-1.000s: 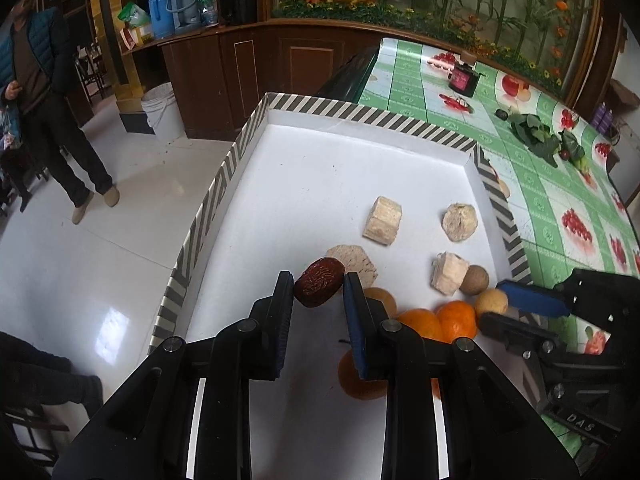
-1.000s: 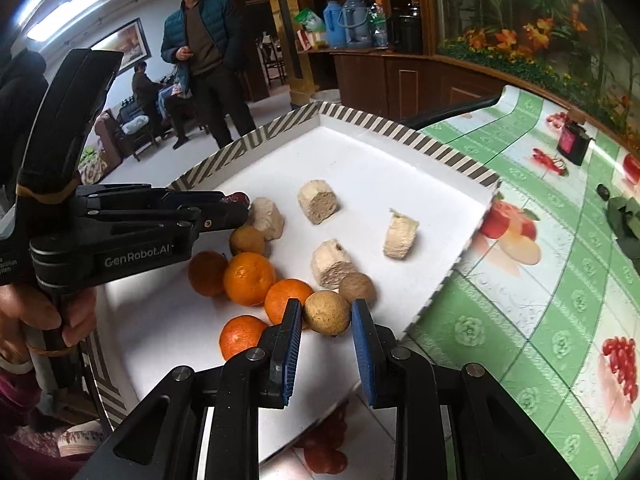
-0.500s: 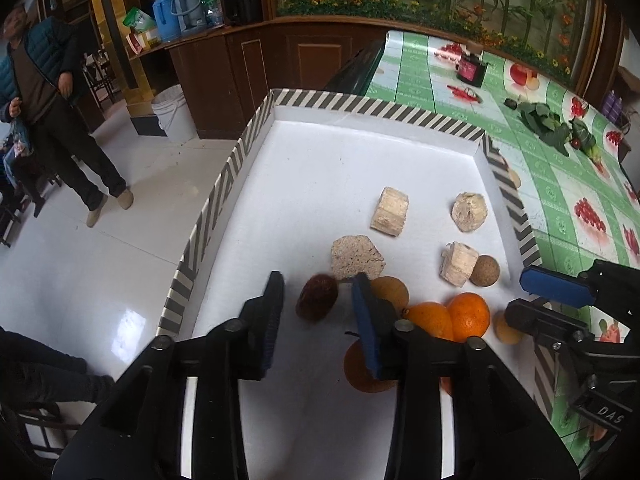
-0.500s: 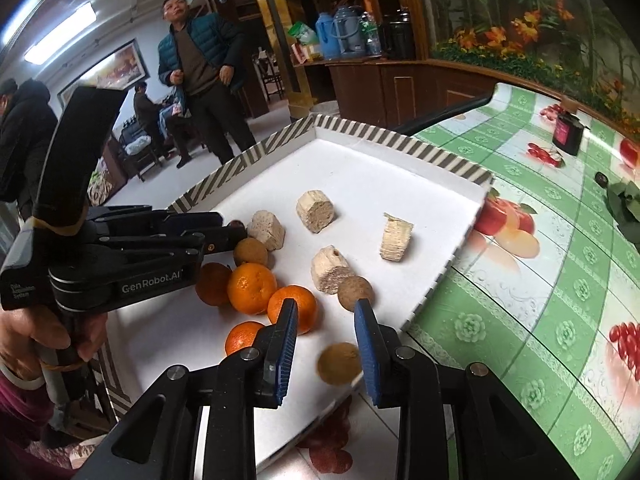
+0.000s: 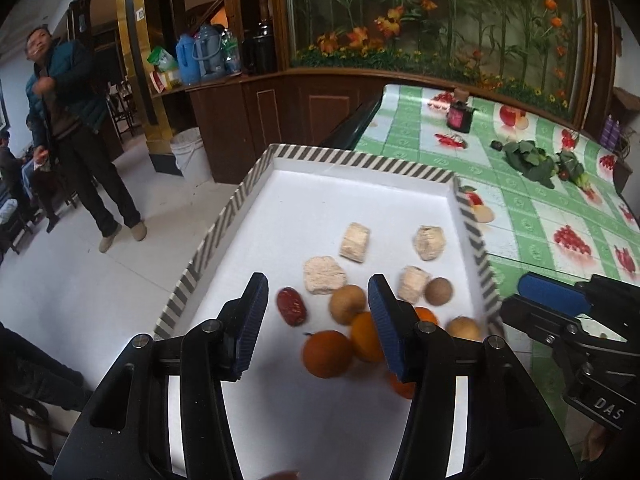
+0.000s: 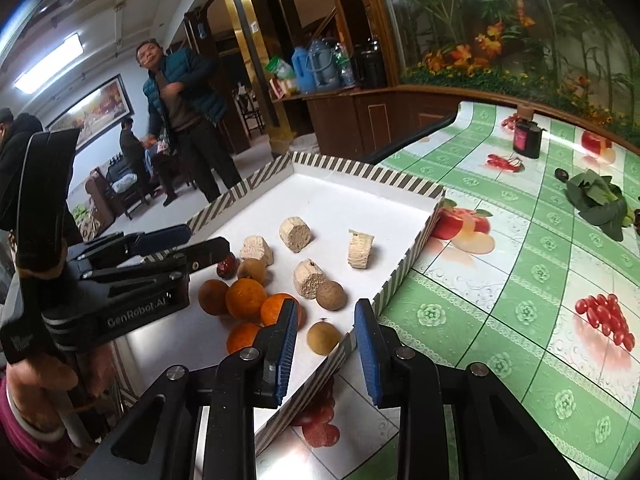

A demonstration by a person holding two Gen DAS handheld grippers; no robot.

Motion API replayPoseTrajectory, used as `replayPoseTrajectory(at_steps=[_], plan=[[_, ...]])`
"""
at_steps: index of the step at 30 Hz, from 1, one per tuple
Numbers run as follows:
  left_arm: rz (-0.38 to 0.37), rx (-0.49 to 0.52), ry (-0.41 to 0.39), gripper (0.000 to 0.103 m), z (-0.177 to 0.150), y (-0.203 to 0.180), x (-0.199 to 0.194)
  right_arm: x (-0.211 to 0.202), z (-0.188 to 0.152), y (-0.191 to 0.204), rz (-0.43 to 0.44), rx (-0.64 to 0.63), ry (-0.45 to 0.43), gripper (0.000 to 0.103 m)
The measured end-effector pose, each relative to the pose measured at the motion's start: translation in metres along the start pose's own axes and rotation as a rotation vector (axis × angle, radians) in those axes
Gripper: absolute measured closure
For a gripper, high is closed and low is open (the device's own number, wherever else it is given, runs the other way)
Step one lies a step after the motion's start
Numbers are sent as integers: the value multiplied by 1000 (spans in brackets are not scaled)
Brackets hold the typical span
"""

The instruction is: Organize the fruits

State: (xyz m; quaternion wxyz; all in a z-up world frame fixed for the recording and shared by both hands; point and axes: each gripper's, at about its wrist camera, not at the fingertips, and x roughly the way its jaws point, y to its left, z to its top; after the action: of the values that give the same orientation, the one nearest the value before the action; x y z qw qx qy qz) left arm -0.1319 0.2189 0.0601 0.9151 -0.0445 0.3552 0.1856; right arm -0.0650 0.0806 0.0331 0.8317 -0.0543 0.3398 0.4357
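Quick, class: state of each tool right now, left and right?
Left tool: open, jaws have just been opening; the red date lies loose on the tray, nothing held.
Right tool: open, empty, above a tan round fruit.

White tray (image 5: 360, 204) — striped rim; green checked tablecloth (image 6: 520, 280).

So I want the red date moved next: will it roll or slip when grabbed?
The red date looks oblong, so it probably rolls only sideways. Its wrinkled skin should grip fairly well. Being small, it's likely light and could skid across the smooth white tray.
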Motion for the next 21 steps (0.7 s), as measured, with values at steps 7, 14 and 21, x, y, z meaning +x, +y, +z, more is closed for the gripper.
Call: replayPoseTrajectory(at_steps=[7, 14, 21], plan=[[-18, -1, -13, 51, -5, -13, -8, -11, -5, -2, -16, 14, -27, 75], [10, 0, 7, 51, -9, -17, -7, -10, -10, -5, -18, 19, -21, 75], [9, -3, -2, 51, -12, -14, -10, -6, -12, -3, -14, 8, -7, 75]])
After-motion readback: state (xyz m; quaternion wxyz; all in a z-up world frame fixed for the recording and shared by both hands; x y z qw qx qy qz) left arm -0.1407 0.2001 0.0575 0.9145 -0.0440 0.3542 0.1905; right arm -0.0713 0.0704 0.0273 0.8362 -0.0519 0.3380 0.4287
